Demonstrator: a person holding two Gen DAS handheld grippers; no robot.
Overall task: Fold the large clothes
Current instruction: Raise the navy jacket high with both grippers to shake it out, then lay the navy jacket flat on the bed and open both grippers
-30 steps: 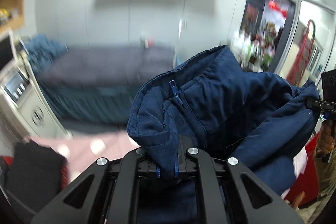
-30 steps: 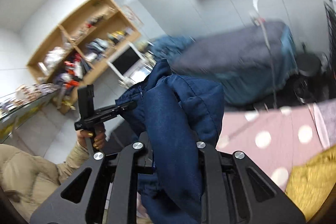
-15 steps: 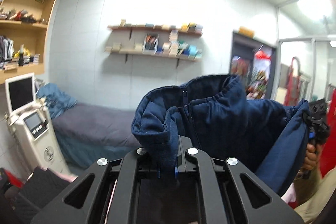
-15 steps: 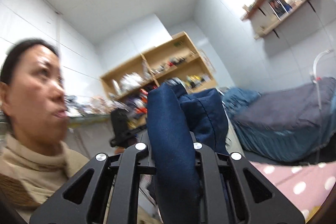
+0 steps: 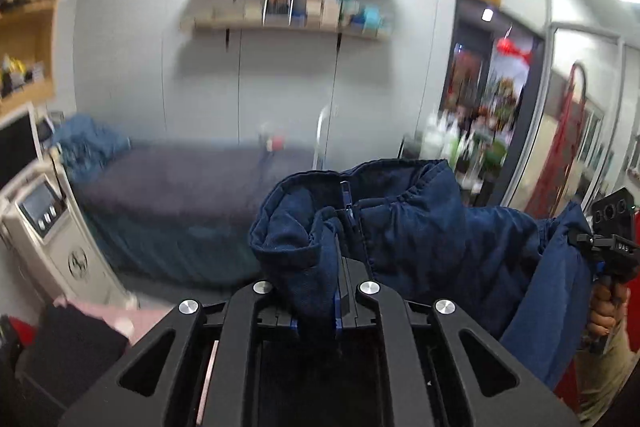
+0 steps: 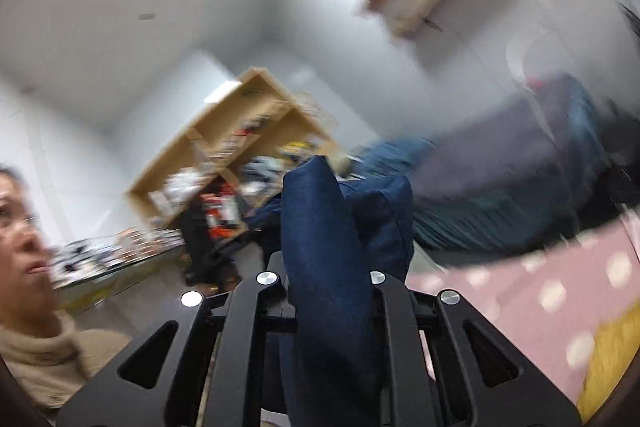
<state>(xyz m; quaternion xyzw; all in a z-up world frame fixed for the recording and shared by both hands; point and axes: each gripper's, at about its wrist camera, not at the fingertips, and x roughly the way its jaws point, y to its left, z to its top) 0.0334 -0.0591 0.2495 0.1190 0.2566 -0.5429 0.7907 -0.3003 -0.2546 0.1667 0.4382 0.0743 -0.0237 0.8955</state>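
A navy padded jacket [image 5: 420, 235] hangs in the air, stretched between my two grippers. My left gripper [image 5: 340, 267] is shut on a bunched fold near the zipper. The cloth spills over its fingers and hides the tips. Across the jacket at far right, my right gripper [image 5: 592, 247] pinches the other edge, with the person's hand [image 5: 604, 307] around its handle. In the right wrist view the right gripper [image 6: 320, 259] is shut on a thick fold of the jacket [image 6: 320, 219], which stands up between the fingers.
A pink polka-dot surface [image 6: 540, 287] lies below, with a yellow garment [image 6: 612, 347] at its right edge and a black garment [image 5: 68, 347] at the left. Beyond are a grey bed [image 5: 180, 187], a white machine [image 5: 48, 227] and wooden shelves [image 6: 240, 131]. The person stands at the left.
Both views swung upward half a second ago and have since dropped back. The right view has rolled. The jacket stays gripped at both ends.
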